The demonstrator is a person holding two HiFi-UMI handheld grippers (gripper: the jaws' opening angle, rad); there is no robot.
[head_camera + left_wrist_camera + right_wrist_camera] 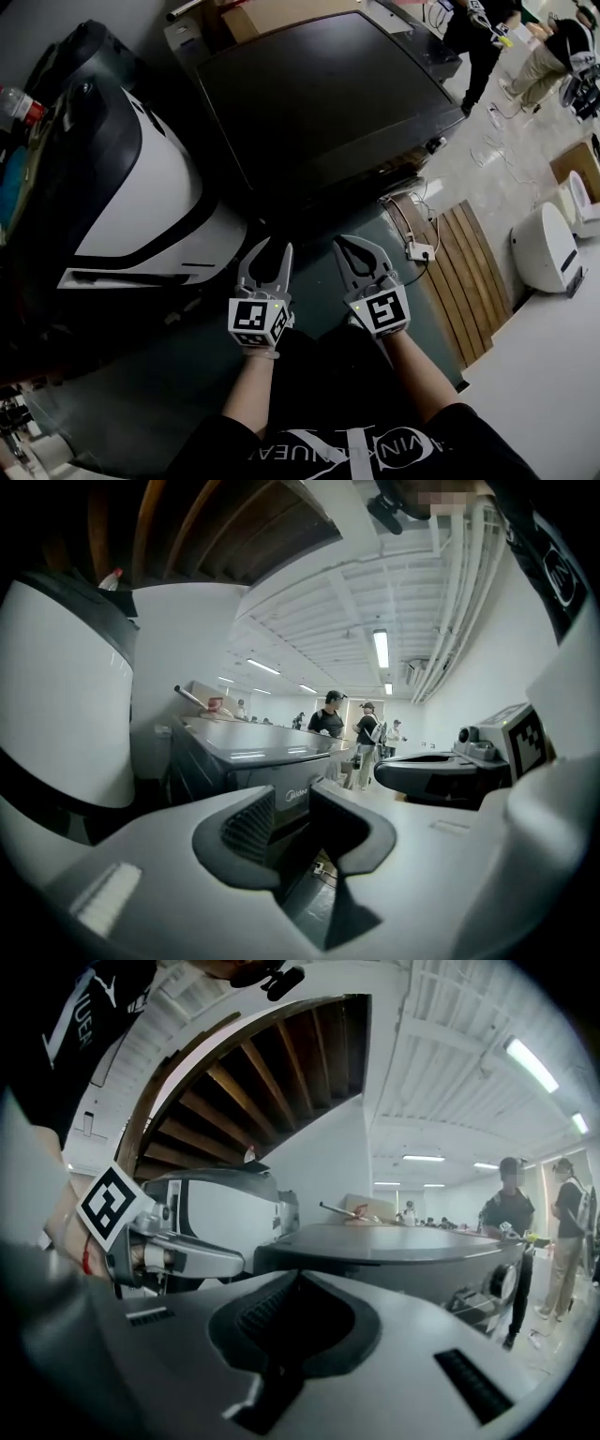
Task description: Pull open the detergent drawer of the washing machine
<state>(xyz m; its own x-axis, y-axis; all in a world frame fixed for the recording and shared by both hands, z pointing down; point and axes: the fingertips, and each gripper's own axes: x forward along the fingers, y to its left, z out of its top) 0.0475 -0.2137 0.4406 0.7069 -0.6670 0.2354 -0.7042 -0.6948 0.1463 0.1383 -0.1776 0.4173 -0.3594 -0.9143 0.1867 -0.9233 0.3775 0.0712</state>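
The dark grey washing machine (328, 84) stands just ahead of me, seen from above in the head view. Its front, with a small logo (293, 797), shows in the left gripper view; I cannot make out the detergent drawer. My left gripper (270, 248) hangs in front of the machine, apart from it. Its jaws stand open with nothing between them (292, 803). My right gripper (354, 248) is beside it, also short of the machine (394, 1246). Its tips meet, shut on nothing (295, 1279).
A large white and black appliance (141, 187) stands close on the left. A slatted wooden pallet (464, 272) and a white power strip (419, 251) lie on the floor to the right. White fixtures (548, 248) and several people (553, 56) are farther off.
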